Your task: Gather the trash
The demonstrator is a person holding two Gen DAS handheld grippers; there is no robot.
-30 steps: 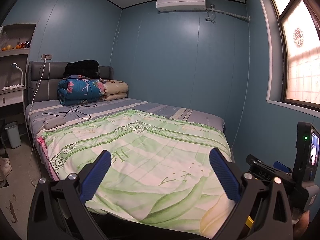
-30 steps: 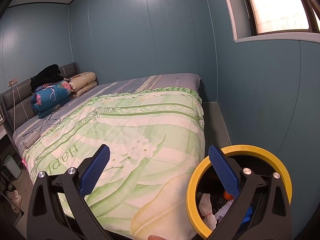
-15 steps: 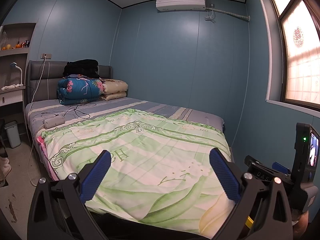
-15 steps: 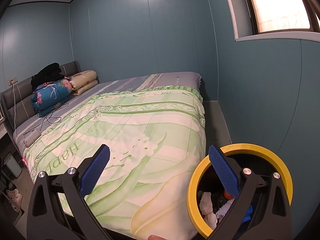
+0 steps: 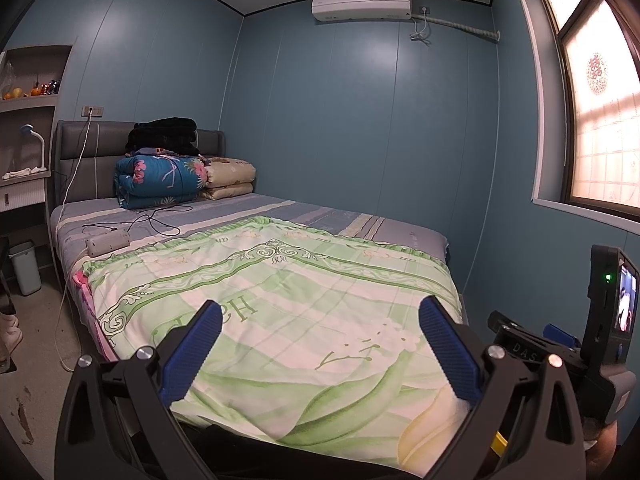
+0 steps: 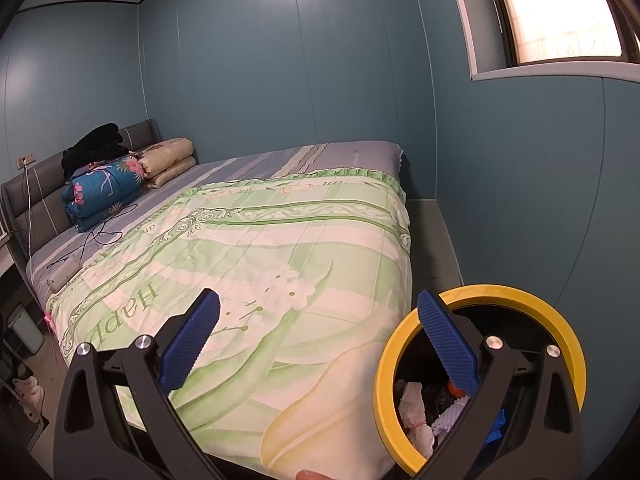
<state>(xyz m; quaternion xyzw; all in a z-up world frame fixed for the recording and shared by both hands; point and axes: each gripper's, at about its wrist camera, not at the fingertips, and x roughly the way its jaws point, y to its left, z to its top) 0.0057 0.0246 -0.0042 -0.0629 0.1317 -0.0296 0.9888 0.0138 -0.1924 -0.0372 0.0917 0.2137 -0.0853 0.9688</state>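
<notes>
Little has shifted; we hold both grippers [image 5: 320, 344] [image 6: 318, 336] spread and empty over the bed [image 6: 256, 248], the bin [image 6: 480, 372] of seemingly crumpled paper beside it.

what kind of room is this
A bedroom, most likely in a home. A bed with a green floral quilt fills most of it, folded bedding is stacked at the grey headboard, and an air conditioner hangs on the blue wall.

Both hand-held grippers [image 5: 320, 344] [image 6: 318, 336] wide open, empty
</notes>
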